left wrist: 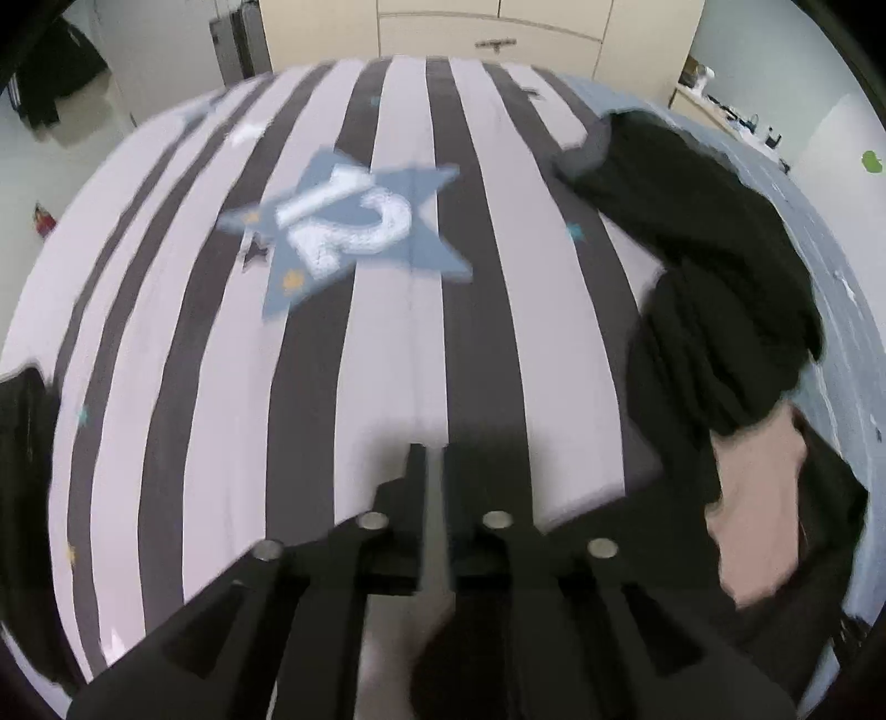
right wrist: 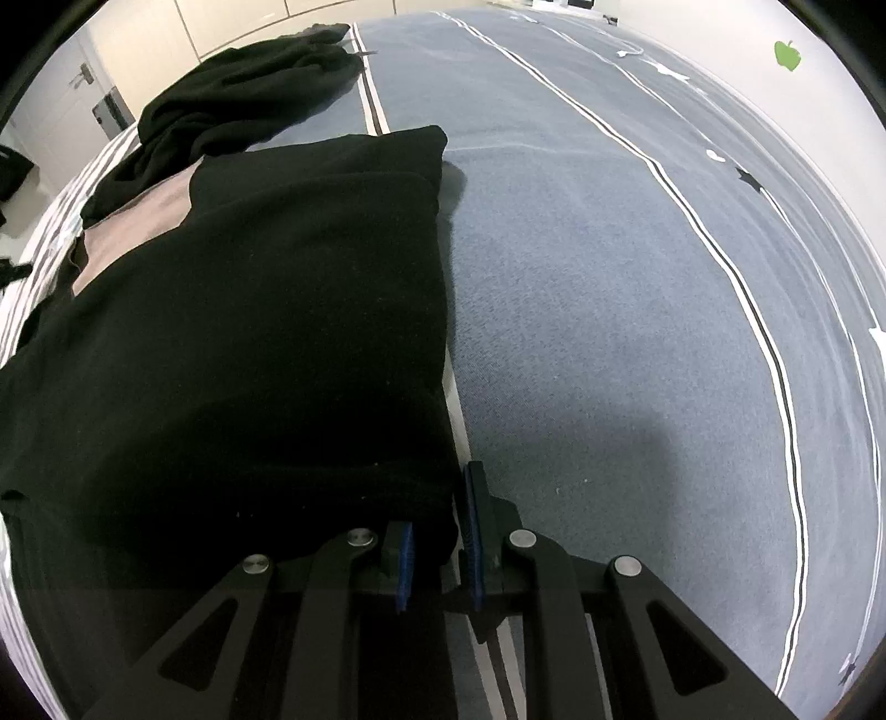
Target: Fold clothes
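Note:
A folded black garment (right wrist: 266, 332) lies on the bed in the right wrist view. My right gripper (right wrist: 443, 498) is shut on its near right corner; the cloth runs between the blue pads (right wrist: 473, 531) and covers most of the left one. In the blurred left wrist view my left gripper (left wrist: 434, 451) hangs over the striped sheet (left wrist: 387, 360). Its jaws stand a thin slit apart, with only sheet showing between them. Black cloth (left wrist: 637, 531) lies just right of that gripper.
A crumpled black pile (left wrist: 709, 266) (right wrist: 238, 99) lies farther back, and a pinkish cloth (left wrist: 758, 498) (right wrist: 133, 221) lies beside the folded garment. The sheet carries a blue star patch (left wrist: 354, 221). Blue-grey bedding (right wrist: 609, 277) stretches right. Cupboards (left wrist: 487, 27) stand beyond the bed.

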`<state>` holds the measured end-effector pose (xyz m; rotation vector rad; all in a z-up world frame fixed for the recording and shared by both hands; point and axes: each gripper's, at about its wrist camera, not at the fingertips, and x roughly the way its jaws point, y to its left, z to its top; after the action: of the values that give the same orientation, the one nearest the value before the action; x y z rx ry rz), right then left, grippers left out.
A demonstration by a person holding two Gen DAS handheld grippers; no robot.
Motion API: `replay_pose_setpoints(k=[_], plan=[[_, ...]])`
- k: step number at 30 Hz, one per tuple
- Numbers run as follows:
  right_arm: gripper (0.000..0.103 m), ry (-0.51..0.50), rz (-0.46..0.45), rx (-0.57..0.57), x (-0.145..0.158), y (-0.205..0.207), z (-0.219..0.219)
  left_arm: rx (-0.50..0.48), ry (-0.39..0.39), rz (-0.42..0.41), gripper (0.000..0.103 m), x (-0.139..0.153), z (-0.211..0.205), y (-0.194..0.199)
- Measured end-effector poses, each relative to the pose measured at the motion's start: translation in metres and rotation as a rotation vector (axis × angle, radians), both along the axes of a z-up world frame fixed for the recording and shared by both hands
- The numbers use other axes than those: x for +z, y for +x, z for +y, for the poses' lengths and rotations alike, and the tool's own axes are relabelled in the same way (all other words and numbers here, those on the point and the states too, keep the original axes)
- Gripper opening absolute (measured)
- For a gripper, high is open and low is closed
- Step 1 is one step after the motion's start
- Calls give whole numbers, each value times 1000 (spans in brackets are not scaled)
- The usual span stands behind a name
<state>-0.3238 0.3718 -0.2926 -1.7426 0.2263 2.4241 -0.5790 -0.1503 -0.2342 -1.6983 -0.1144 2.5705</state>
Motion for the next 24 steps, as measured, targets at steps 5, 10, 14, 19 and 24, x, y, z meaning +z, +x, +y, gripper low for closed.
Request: replay_pose_setpoints(k=[5, 10, 14, 19, 24], plan=[[12, -3, 0, -7, -1, -3, -3, -43, 153, -21, 19, 15, -1, 82], [13, 3, 7, 1, 0, 4, -2, -66, 122, -75, 29, 7, 13, 138], [13, 10, 10, 7, 3, 9, 0, -26, 106, -64, 29, -6, 18, 141], [13, 16, 8, 11, 4, 10, 0, -72, 43, -39, 13, -13, 33, 136], [13, 14, 11, 12, 3, 8, -2, -110, -19, -5, 6, -7, 48, 144]])
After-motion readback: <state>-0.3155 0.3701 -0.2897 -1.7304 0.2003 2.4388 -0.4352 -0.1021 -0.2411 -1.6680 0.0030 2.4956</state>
